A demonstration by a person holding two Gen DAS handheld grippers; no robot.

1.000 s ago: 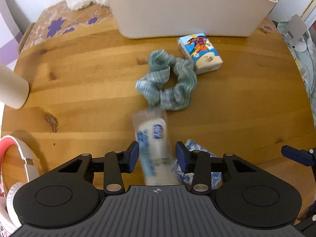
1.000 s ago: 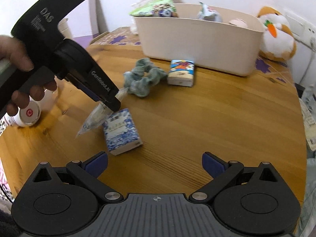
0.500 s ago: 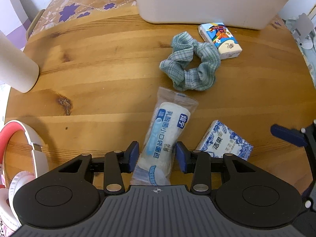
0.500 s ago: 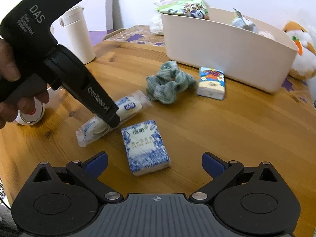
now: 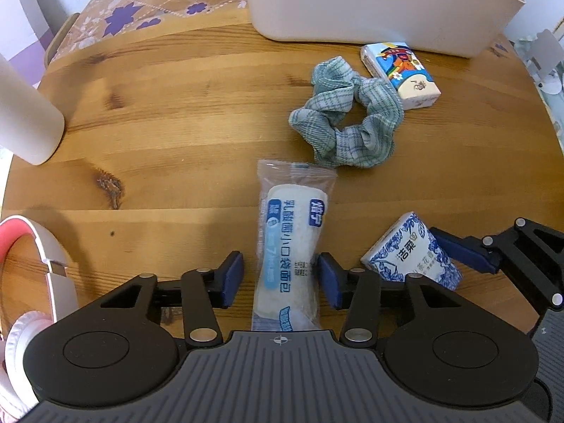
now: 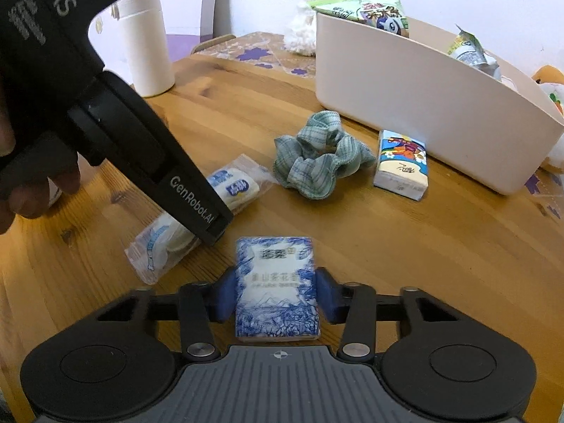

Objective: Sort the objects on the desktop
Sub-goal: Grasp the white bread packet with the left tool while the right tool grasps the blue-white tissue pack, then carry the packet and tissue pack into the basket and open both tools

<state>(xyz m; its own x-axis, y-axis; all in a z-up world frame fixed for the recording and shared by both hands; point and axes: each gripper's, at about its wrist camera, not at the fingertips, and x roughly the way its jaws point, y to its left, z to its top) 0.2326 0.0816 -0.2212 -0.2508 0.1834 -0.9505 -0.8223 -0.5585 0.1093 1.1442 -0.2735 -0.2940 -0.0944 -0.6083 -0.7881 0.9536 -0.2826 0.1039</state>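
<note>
The left tongs [image 5: 280, 278] straddle a wrapped bread roll [image 5: 290, 243] that lies flat on the wooden table [image 5: 169, 112]; the pads stand apart, with a gap on the left side and the right pad close to or just touching the wrapper, so nothing is clamped. The right tongs [image 6: 276, 298] sit around a blue-and-white tissue pack [image 6: 276, 289], pads against or almost against its long sides; I cannot tell whether they grip it yet.

Beyond these lie a green checked scrunchie [image 5: 347, 128] and, just beside it, a cartoon-printed tissue pack [image 5: 402, 75], which rests near the front wall of the cream storage bin [image 5: 370, 3]. The bin already holds snack bags.

Handling, as a judgement: the roll is light and soft, its film slippery and puffed with air, so a hold across the middle of the bread, not the crimped ends, should keep it from sliding or tearing, and the squeeze should be gentle to avoid crushing. The tissue pack is light and springy; its long sides give the squarest hold. The scrunchie will flop, so pinching a bunched fold seems best.
</note>
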